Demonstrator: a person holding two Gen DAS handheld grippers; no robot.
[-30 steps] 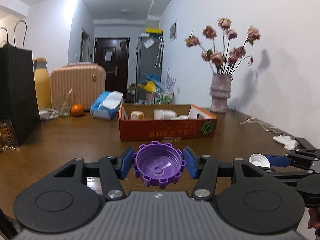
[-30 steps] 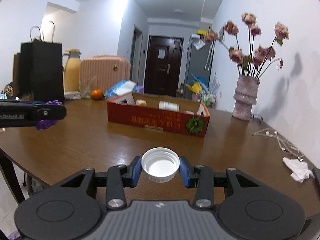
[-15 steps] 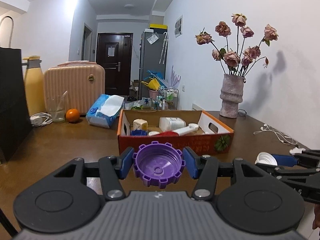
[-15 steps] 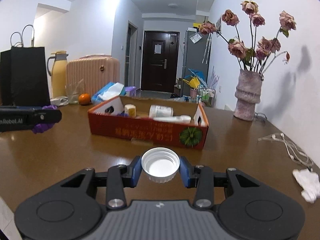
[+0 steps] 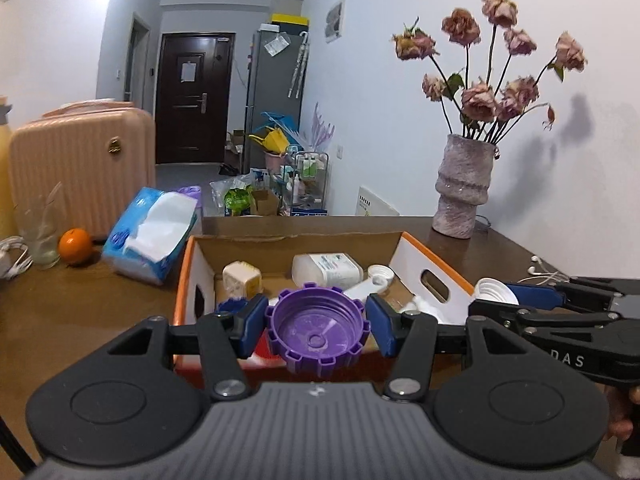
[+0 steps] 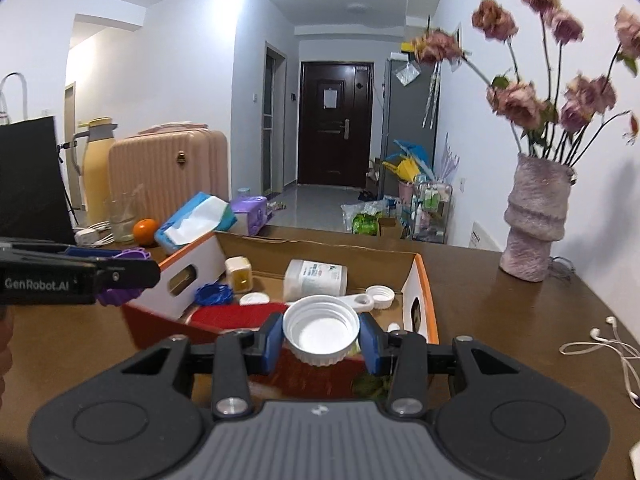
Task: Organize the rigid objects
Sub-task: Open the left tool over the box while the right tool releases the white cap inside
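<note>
Moved: both grippers now near the cardboard box [image 5: 412, 248], closer than a second ago.
Left gripper [image 5: 316, 326]: clamps purple cap [image 5: 318, 330].
Right gripper [image 6: 320, 334]: clamps white cap [image 6: 320, 330].
Meaning: likely ready to drop both in.

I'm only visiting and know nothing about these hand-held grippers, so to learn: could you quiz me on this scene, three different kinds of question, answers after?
1. True or false: the left gripper is shut on a notched purple plastic cap.
2. What does the right gripper hold? A) an orange B) a round white plastic cap C) earphones
3. Fill in: both caps hover at the near edge of the orange-rimmed cardboard ___.

Key: 1 true; 2 B; 3 box.
</note>
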